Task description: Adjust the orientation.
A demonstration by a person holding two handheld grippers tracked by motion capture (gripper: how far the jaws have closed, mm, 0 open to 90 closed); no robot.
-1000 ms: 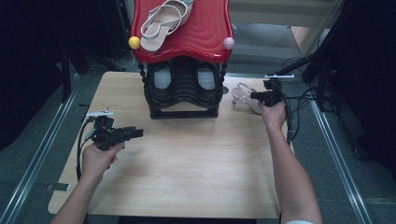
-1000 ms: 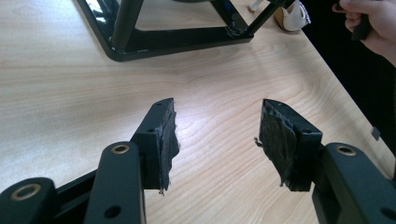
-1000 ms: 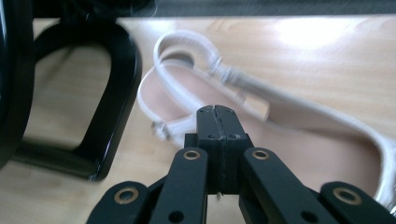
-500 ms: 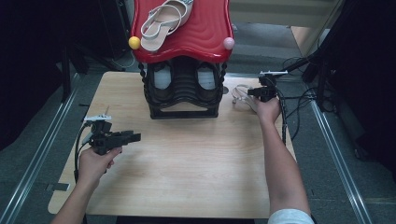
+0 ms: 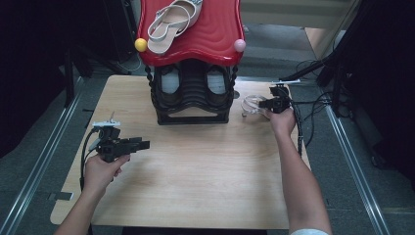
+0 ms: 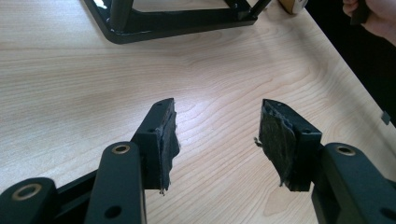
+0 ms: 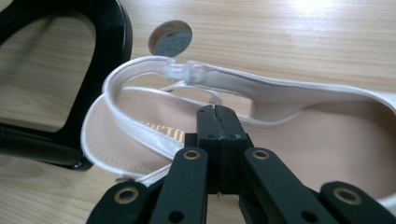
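Note:
A pale strappy sandal (image 5: 250,105) lies on the wooden table (image 5: 195,186), just right of the black shoe rack (image 5: 193,115). My right gripper (image 5: 263,103) is at this sandal. In the right gripper view its jaws (image 7: 217,114) are shut over the sandal's insole (image 7: 303,140), among the straps. No strap shows between them. A matching sandal (image 5: 173,22) rests on the rack's red top (image 5: 215,34). My left gripper (image 5: 145,144) is held low over the table's left side. It is open (image 6: 217,135) with bare wood between the pads.
Two shoes (image 5: 170,81) (image 5: 215,81) sit inside the rack. A yellow ball (image 5: 141,44) and a pink ball (image 5: 239,45) cap the red top's front corners. A small round felt disc (image 7: 170,39) lies by the rack's foot. Cables (image 5: 313,105) trail off the table's right edge.
My right gripper has shifted a little to the left, closer over the sandal on the table. The left gripper has barely moved.

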